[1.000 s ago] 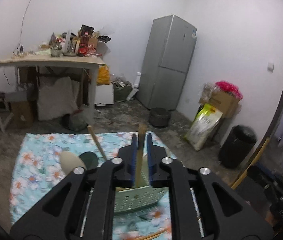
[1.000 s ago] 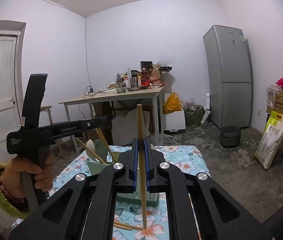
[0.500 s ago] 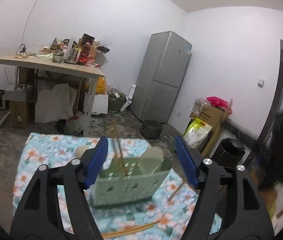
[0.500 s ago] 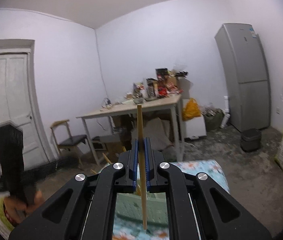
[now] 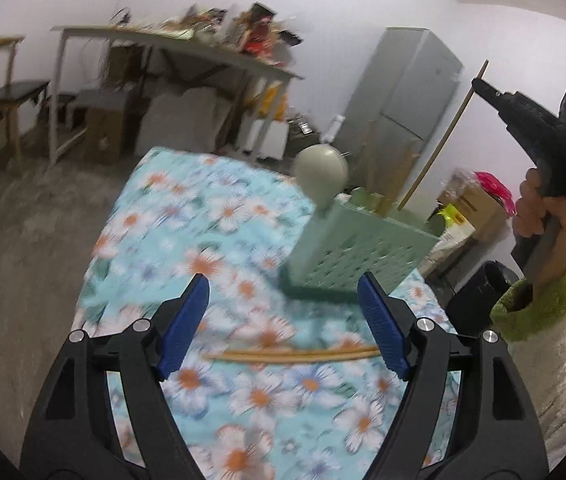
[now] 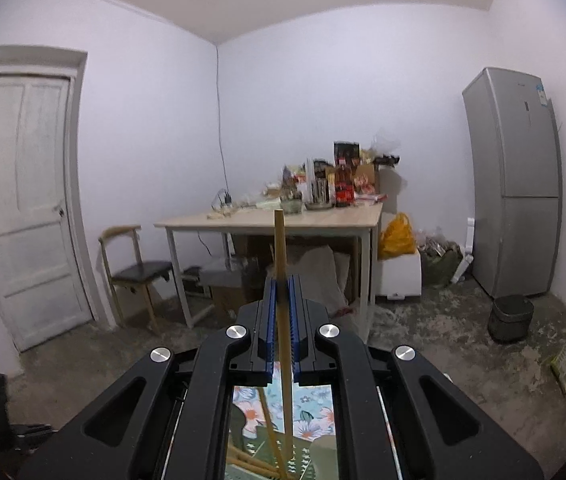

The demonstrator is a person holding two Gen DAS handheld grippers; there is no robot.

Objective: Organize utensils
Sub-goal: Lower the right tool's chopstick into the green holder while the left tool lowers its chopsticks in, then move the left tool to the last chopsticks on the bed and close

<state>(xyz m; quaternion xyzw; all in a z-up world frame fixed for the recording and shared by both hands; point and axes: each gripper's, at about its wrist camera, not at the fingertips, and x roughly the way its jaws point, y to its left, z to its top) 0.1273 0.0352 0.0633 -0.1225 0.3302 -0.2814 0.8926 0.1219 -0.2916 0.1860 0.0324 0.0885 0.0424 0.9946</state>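
Wrist views; both (blurrily) share basket [image 5: 357,246].

My left gripper [image 5: 283,322] has open flowered cloth [image 5: 171,216] across the frame's left half. The green basket [image 5: 363,248] blocks centre-right, and loose chopsticks [image 5: 291,355] lie across the lower middle.

Grey fridge [image 6: 517,184], cluttered table [image 6: 275,220] (bottles, packets), white door [image 6: 29,184], wooden chair [image 6: 135,268], yellow bag [image 6: 397,236]
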